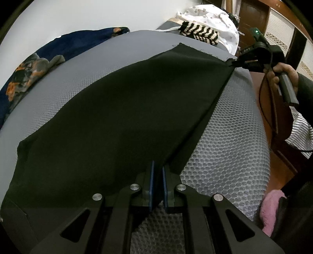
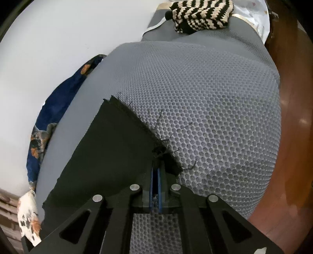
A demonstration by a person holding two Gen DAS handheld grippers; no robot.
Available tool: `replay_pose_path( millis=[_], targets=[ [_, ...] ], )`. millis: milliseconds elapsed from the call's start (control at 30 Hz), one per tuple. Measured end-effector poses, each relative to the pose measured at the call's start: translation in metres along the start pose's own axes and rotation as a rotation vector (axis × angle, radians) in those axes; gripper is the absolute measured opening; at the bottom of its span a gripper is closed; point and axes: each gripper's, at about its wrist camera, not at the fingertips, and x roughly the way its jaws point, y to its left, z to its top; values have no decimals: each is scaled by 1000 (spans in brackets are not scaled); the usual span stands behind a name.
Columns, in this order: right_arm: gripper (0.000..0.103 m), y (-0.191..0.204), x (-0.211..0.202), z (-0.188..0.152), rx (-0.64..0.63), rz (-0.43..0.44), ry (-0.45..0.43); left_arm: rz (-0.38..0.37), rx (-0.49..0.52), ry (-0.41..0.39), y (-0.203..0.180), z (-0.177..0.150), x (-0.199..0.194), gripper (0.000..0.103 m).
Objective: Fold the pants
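Note:
The black pants lie stretched over a grey mesh-covered mattress. My left gripper is shut on the near edge of the pants, cloth pinched between its blue pads. My right gripper shows in the left wrist view at the far right, shut on the far corner of the pants at the frayed hem. In the right wrist view my right gripper pinches the frayed hem corner of the pants just above the mattress. The cloth's right edge is taut between the two grippers.
A navy floral blanket lies along the white wall at the left. A black-and-cream striped knit and a white dotted garment lie at the far end. A pink towel is at the lower right. Wooden floor lies beyond the mattress's right edge.

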Motion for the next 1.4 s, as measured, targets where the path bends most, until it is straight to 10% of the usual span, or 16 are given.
replay_pose_path(
  millis=[333, 800, 1233, 1400],
  targets=[
    [18, 24, -21, 51, -113, 49, -8, -77, -123, -29, 20, 4, -25, 45],
    [18, 99, 92, 121, -299, 159, 236, 45, -556, -82, 123, -21, -62, 45],
    [17, 110, 121, 130, -391, 108, 277, 107, -612, -48, 139, -29, -59, 45],
    [31, 114, 118, 121, -425, 139, 282, 109, -615, -45, 140, -29, -58, 45]
  ],
)
